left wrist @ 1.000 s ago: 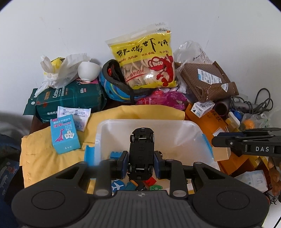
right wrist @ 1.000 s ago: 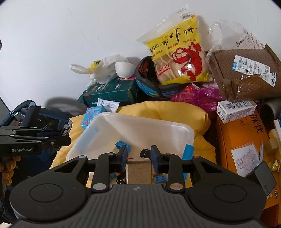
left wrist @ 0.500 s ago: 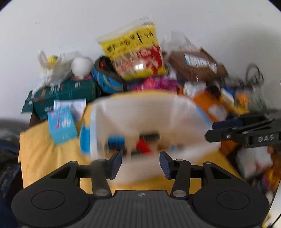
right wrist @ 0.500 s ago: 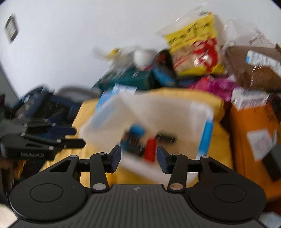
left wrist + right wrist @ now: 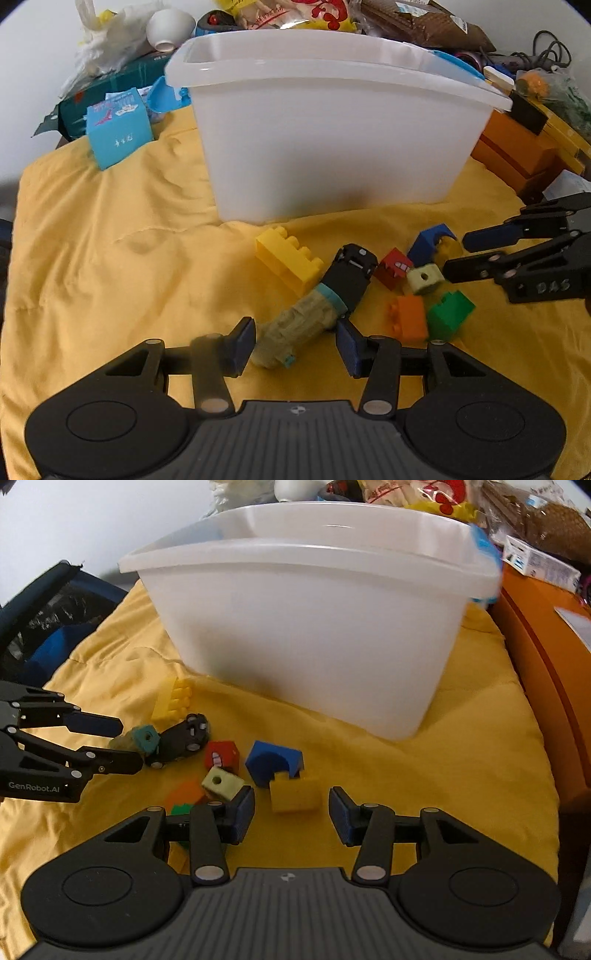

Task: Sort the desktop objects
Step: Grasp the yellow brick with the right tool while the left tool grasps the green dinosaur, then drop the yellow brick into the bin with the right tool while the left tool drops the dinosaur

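Observation:
Toy blocks lie on a yellow cloth (image 5: 110, 258) in front of a white plastic bin (image 5: 332, 140). My left gripper (image 5: 295, 343) is open, with a pale green cylinder block (image 5: 299, 330) lying between its fingers. A black toy car (image 5: 351, 275) touches the cylinder's far end. A yellow brick (image 5: 288, 264), red block (image 5: 393, 267), blue arch block (image 5: 430, 243), pale cube (image 5: 424, 278), orange brick (image 5: 406, 317) and green brick (image 5: 448, 314) lie around them. My right gripper (image 5: 291, 812) is open around a yellow block (image 5: 293, 794), beside the blue arch block (image 5: 273, 762).
The bin (image 5: 314, 635) stands upright just behind the toys. A blue card box (image 5: 118, 133) sits on the cloth at the left. Orange boxes (image 5: 517, 155) border the right side. Snack bags, a white bowl (image 5: 170, 26) and cables pile up behind the bin.
Both grippers opened and dropped from above the bin to the cloth in front of it. The left no longer holds the black toy car, nor the right its tan block.

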A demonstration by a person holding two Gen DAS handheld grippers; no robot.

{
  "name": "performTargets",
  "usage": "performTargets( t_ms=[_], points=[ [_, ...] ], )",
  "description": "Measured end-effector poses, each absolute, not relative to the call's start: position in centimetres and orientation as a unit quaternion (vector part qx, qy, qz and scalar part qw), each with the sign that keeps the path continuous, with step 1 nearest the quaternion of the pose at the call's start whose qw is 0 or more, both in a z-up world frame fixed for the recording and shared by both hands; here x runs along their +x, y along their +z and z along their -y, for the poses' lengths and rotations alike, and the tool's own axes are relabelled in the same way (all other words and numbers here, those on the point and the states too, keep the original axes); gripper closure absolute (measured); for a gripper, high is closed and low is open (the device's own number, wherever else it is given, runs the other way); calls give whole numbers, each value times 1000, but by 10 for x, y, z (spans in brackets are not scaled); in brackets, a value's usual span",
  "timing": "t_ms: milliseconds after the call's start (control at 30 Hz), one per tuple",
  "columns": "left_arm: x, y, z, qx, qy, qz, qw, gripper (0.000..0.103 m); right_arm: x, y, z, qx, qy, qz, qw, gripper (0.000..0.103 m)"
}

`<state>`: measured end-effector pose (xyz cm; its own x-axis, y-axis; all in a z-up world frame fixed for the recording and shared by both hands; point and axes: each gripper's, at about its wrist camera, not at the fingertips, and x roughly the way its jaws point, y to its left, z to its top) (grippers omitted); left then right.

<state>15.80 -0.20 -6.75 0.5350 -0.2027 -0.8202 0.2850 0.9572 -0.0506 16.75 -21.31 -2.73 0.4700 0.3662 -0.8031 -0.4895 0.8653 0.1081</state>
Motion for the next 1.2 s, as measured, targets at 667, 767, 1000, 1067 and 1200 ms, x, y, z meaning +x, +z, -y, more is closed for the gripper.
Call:
performTargets(
  t_ms=[667, 767, 1000, 1067, 1200],
  points=[
    [125, -37, -10, 6, -177, -445, 878, 81, 138, 9, 264, -25, 272, -439, 856, 68],
    [128, -53, -5, 28, -175, -476, 862, 75, 136, 9, 267, -25, 271, -441, 855, 68],
    [127, -72, 5, 41, -170, -484, 857, 77, 123, 6, 266, -21, 269, -449, 852, 68],
    [123, -67, 7, 43, -183, -476, 859, 77, 122, 9, 268, -16, 267, -446, 854, 68],
    [122, -40, 4, 24, -181, -455, 871, 78, 128, 25, 272, -2, 266, -434, 860, 68]
  ],
)
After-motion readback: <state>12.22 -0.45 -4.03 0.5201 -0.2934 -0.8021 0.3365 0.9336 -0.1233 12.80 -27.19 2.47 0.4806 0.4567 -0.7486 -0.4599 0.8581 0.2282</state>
